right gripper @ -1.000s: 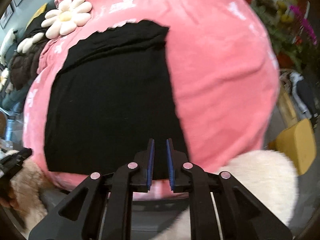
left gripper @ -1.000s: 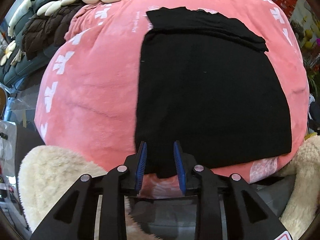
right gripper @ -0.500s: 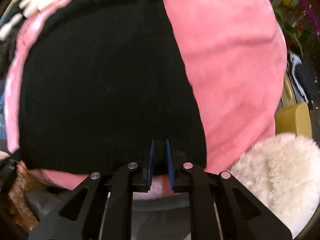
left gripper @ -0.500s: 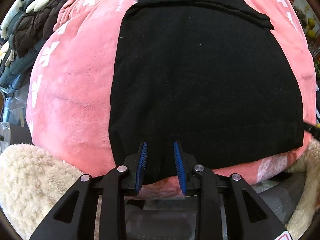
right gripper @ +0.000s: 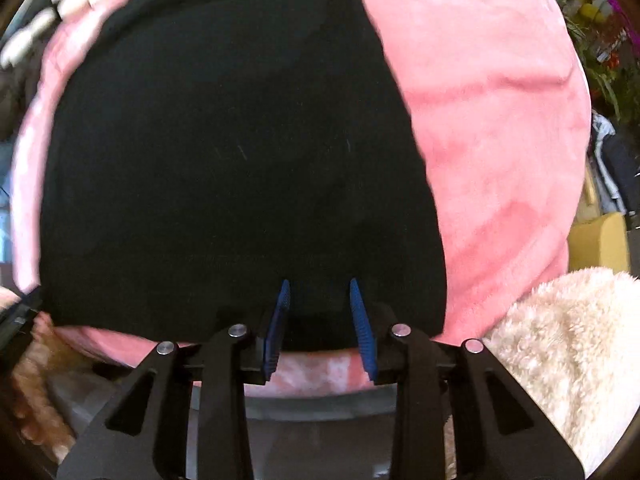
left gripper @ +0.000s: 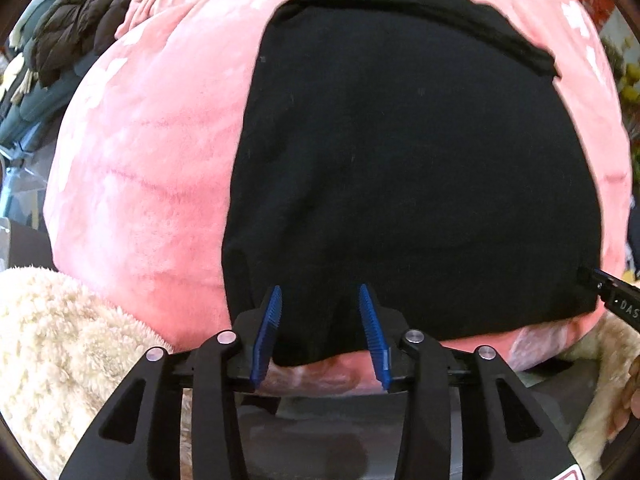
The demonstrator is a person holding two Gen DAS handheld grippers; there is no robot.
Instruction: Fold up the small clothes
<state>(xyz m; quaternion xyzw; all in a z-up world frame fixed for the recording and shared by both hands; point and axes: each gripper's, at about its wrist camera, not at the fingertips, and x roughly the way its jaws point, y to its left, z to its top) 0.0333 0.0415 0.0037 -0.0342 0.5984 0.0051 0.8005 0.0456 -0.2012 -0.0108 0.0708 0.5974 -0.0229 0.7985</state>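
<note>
A black garment (left gripper: 416, 168) lies flat on a pink plush blanket (left gripper: 152, 152), its far end folded over. My left gripper (left gripper: 320, 292) is open, its blue pads astride the garment's near left hem. My right gripper (right gripper: 318, 286) is open too, its pads astride the near right hem of the same garment (right gripper: 240, 168). The right gripper's tip shows at the right edge of the left wrist view (left gripper: 612, 296). Neither gripper holds the cloth.
Cream fluffy fabric (left gripper: 60, 344) lies beside the pink blanket at the near left, and at the near right in the right wrist view (right gripper: 560, 344). Dark quilted clothing (left gripper: 80, 28) lies at the far left. A yellow box (right gripper: 596, 240) and plants stand to the right.
Both grippers moved forward and down onto the garment's near hem. The right gripper's jaws opened wider; the left stayed open.
</note>
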